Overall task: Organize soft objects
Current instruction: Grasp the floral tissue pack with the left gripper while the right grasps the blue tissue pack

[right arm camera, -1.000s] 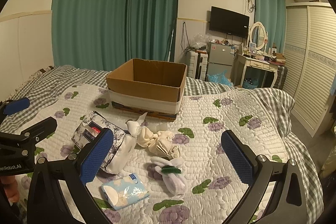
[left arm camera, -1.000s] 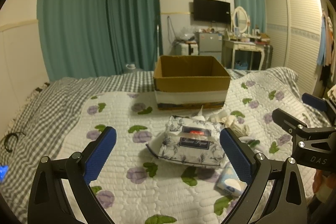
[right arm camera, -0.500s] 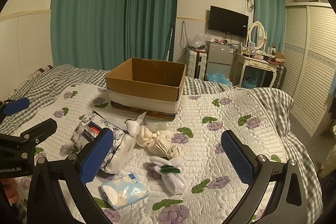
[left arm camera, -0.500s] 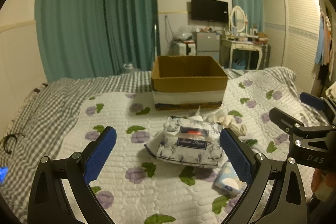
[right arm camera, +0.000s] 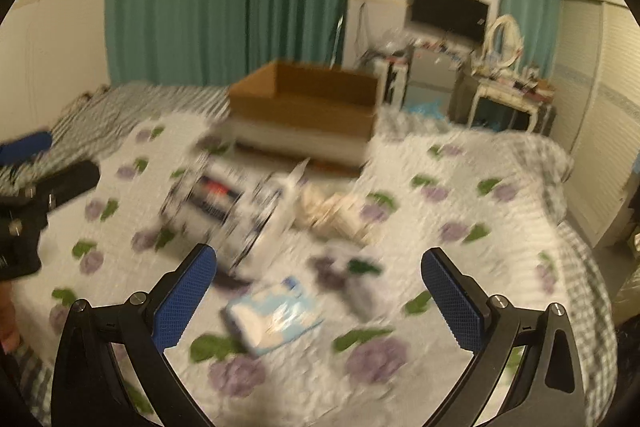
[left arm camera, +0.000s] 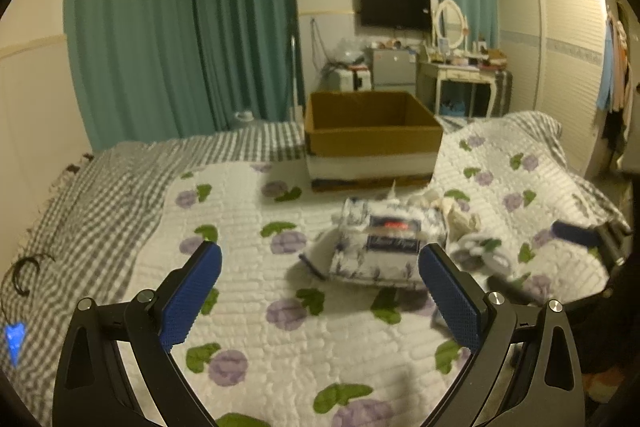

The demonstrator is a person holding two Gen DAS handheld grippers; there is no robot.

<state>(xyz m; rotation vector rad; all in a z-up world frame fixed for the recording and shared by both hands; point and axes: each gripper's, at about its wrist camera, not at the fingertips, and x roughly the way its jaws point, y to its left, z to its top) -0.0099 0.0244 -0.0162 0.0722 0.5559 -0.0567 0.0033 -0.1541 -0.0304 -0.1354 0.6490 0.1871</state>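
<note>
Setting: a bed covered by a white quilt (left arm camera: 248,211) printed with purple flowers and green leaves, with a grey checked blanket (left arm camera: 100,187) along its far and left sides.
Left gripper (left arm camera: 320,297): blue pads spread wide apart, holding nothing, hovering above the quilt and aimed at the tissue pack.
Right gripper (right arm camera: 320,301): blue pads also spread wide, holding nothing, above the small packet and the socks; this view is heavily smeared by motion.
Tissue pack (left arm camera: 380,247): a soft floral-wrapped pack with a dark label, lying on the quilt near the middle of the bed, in front of the box.
Cardboard box (left arm camera: 372,139): open-topped, brown above and white lower down, standing on the bed beyond the soft items; no contents visible from these angles.
Cream cloth bundle (right arm camera: 336,213): crumpled, just right of the tissue pack.
White socks (right arm camera: 356,279): a rolled pair with a green mark, probably socks given the blur, nearer than the cream bundle.
Small blue-and-white packet (right arm camera: 272,315): lying flat on the quilt, closest to the right gripper, between its pads in view but not touched.
Background: teal curtains (left arm camera: 180,27), a wall television (left arm camera: 394,7), a dressing table with an oval mirror (left arm camera: 450,23).
</note>
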